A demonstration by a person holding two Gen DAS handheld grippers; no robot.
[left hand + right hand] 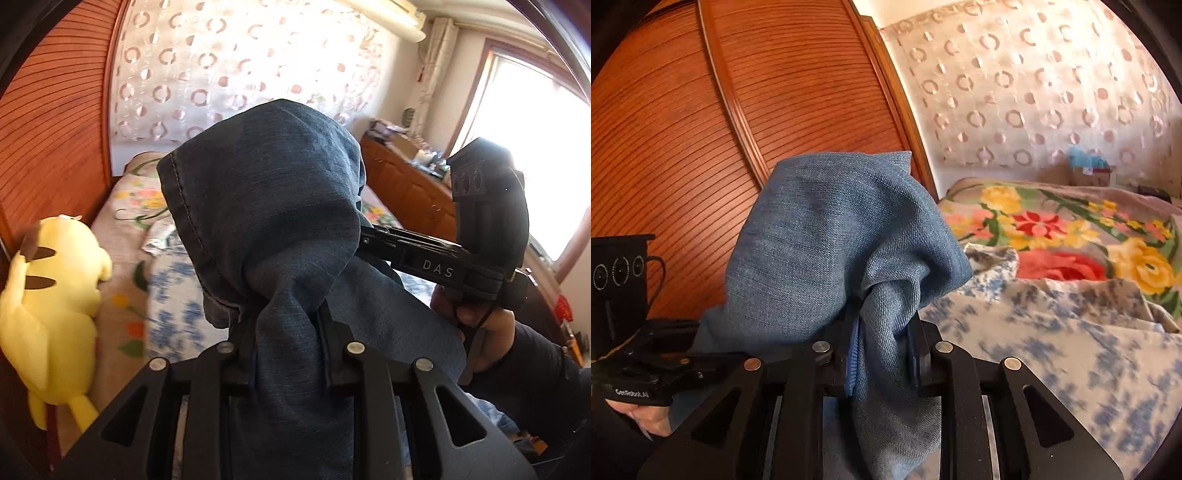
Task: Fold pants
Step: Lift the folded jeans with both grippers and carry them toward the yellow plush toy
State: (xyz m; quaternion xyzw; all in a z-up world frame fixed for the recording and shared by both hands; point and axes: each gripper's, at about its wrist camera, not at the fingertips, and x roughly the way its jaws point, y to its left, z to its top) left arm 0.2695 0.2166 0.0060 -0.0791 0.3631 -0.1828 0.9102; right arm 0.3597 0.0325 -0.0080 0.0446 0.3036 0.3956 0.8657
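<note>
Denim fills the near middle of both views: the pants [273, 229] are pinched in the left gripper [286, 332], its fingers narrow and clamped on a bunched fold with a stitched hem draped over the tips. In the other view the right gripper [882, 332] grips another bunch of the pants [827, 236] the same way, fingers narrow on the cloth. So the garment hangs between 2 grips, lifted above the bed [1071, 332] and not lying flat on it.

My reading is that the carrying stage of a fold is in hand: 1 edge of the pants is being brought over toward the far side of the bed. Next, both grips need to come down together, level, so the lifted edge lands square on the cloth below before either lets go; uneven lowering would skew the fold.

Legible writing: "DAS" on the right gripper's side [437, 269] seen from the left, and "GenRobot.AI" on the left gripper's body [631, 393]. A yellow plush toy [48, 295] lies at the bed's left edge.
</note>
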